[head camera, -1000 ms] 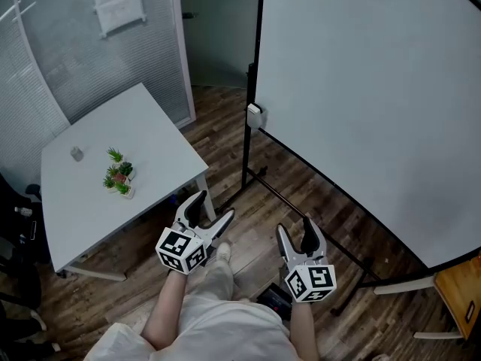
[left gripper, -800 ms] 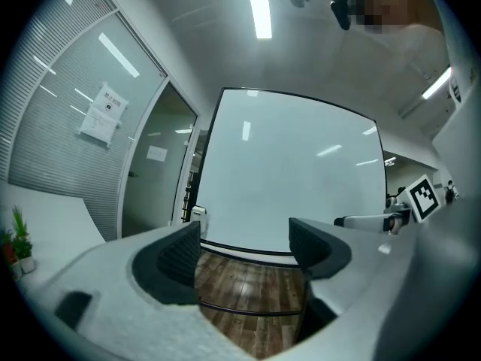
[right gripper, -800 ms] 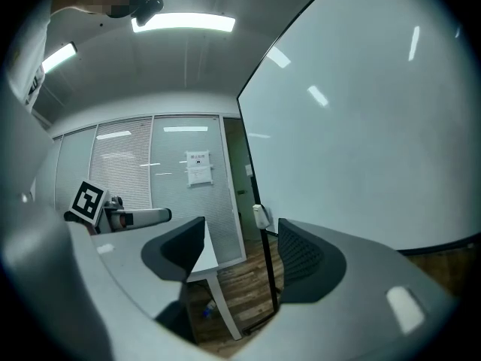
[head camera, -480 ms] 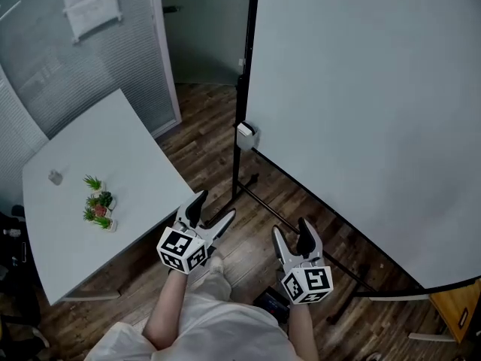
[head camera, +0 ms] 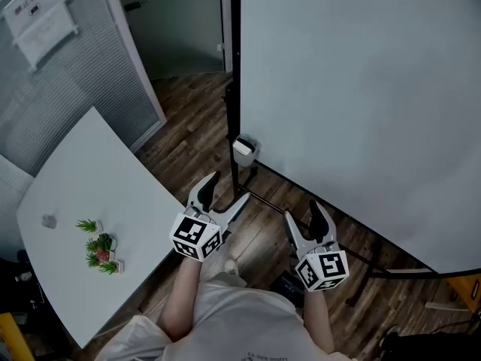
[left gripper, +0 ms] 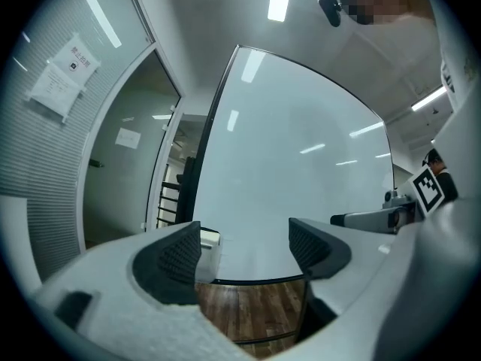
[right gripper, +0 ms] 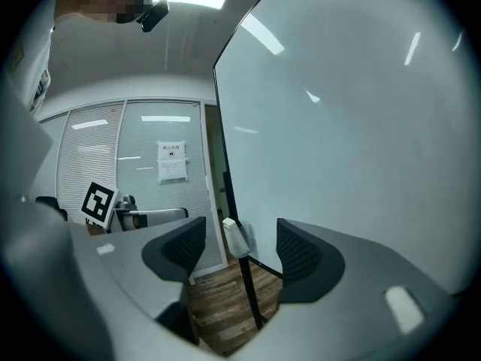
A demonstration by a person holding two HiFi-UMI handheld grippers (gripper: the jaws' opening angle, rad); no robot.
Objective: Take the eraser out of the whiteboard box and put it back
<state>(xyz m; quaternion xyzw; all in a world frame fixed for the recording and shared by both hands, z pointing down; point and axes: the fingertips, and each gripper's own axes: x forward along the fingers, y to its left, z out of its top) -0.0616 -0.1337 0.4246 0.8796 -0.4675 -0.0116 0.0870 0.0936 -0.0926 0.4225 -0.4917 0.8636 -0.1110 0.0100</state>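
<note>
A small white whiteboard box (head camera: 243, 150) hangs at the lower left corner of the large whiteboard (head camera: 353, 96), on its black frame post. It also shows in the left gripper view as the box (left gripper: 210, 241) just behind the left jaw, and in the right gripper view as the box (right gripper: 235, 237) between the jaws, farther off. The eraser itself cannot be made out. My left gripper (head camera: 223, 192) is open and empty below the box. My right gripper (head camera: 304, 219) is open and empty, lower right of it.
A white table (head camera: 83, 216) with small potted plants (head camera: 99, 247) stands at the left. The whiteboard's black stand legs (head camera: 263, 198) run across the wooden floor in front of me. A glass partition with a posted sheet (head camera: 41, 17) is at the upper left.
The view has swung left and closer to the whiteboard's corner; the box now sits nearer the middle. Both grippers stayed open and have risen slightly toward the box.
</note>
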